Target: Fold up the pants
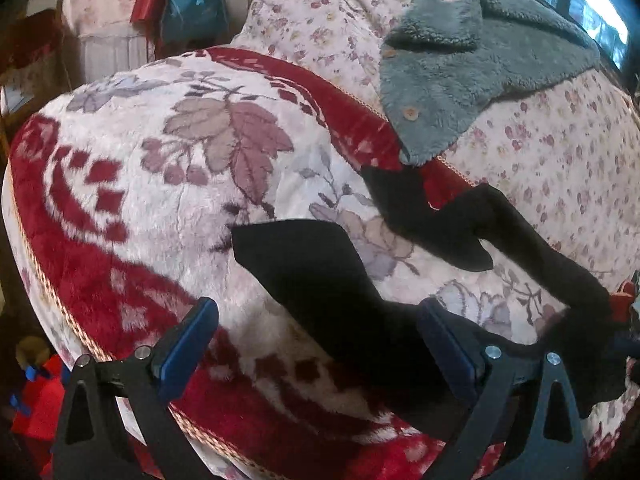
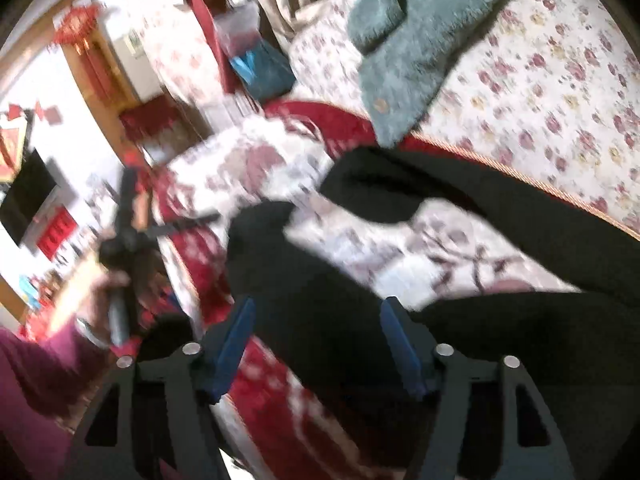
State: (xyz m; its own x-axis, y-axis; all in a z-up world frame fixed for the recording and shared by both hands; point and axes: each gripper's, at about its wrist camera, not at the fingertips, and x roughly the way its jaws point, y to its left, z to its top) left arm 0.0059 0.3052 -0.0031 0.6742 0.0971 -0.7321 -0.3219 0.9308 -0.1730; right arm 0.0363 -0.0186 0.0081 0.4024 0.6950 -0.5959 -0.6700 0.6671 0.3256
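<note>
Light: we found daylight entering through a window (image 1: 592, 4) at the left wrist view's upper right, glaring white.
Left wrist view: mostly sharp; the edges bowed and went dark.
Right wrist view: motion-blurred throughout.
Pants (image 1: 320, 280): black, no detail visible to us.

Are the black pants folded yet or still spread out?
Not neatly folded: the black pants lie splayed on the red floral blanket, legs apart with blanket showing between them.

Black pants (image 1: 320, 280), red-and-white floral blanket (image 1: 160, 184)
</note>
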